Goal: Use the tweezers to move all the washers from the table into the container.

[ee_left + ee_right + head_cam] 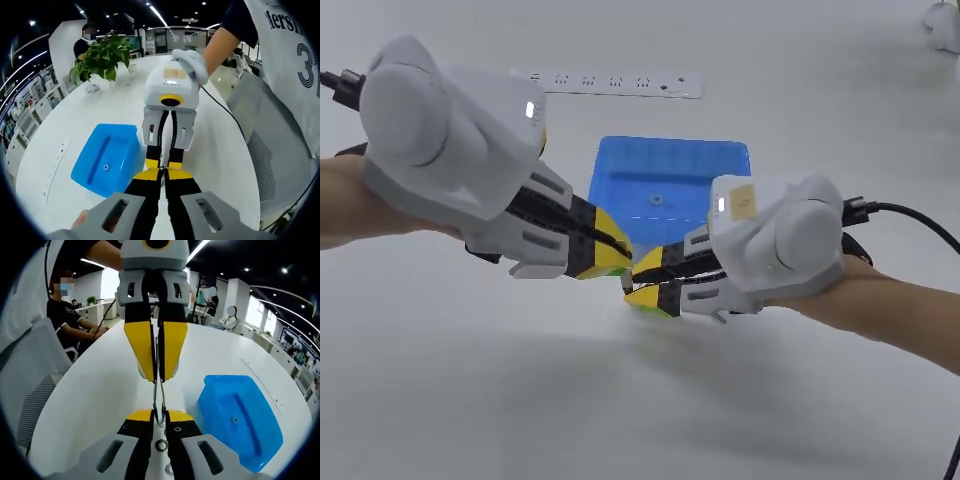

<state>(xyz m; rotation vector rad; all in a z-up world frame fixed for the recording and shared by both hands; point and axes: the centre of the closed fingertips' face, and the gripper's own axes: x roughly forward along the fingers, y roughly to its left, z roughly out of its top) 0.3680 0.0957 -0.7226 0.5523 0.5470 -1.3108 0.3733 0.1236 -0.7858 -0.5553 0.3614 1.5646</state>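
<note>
The tweezers (pixel 159 395), a thin metal pair, run straight between the 2 grippers, which meet nose to nose just above the white surface (pixel 620 400). The left gripper (pixel 156 376) has its yellow-tipped jaws pressed together on one end of the tweezers, clamping them. The right gripper (pixel 159 416) has its jaws standing close on either side of the other end with a narrow slit between them, and I cannot tell whether they press the metal or only flank it. Through that slit, in the right gripper view, 1 washer (pixel 161 445) lies flat on the surface directly under the right gripper. The edge of a second ring (pixel 169 469) shows just beside it, too cut off to be sure of. The other washer (pixel 657 199) lies on the floor of the blue container (pixel 670 147), an open rectangular tray that stands on the surface just behind the meeting jaws and apart from them. From the head view, the left hand (pixel 360 200) holds its gripper from the left side and the right hand (pixel 865 290) holds its gripper from the right. A black cable (pixel 910 215) trails off the back of the right gripper. Farther back, beyond the container, a white power strip (pixel 610 82) lies flat on the surface. In the left gripper view a leafy green plant (pixel 102 55) stands at the far end of the surface. In the right gripper view a grey mesh chair (pixel 30 385) sits at the surface's edge, with a seated person (pixel 65 315) beyond it.
</note>
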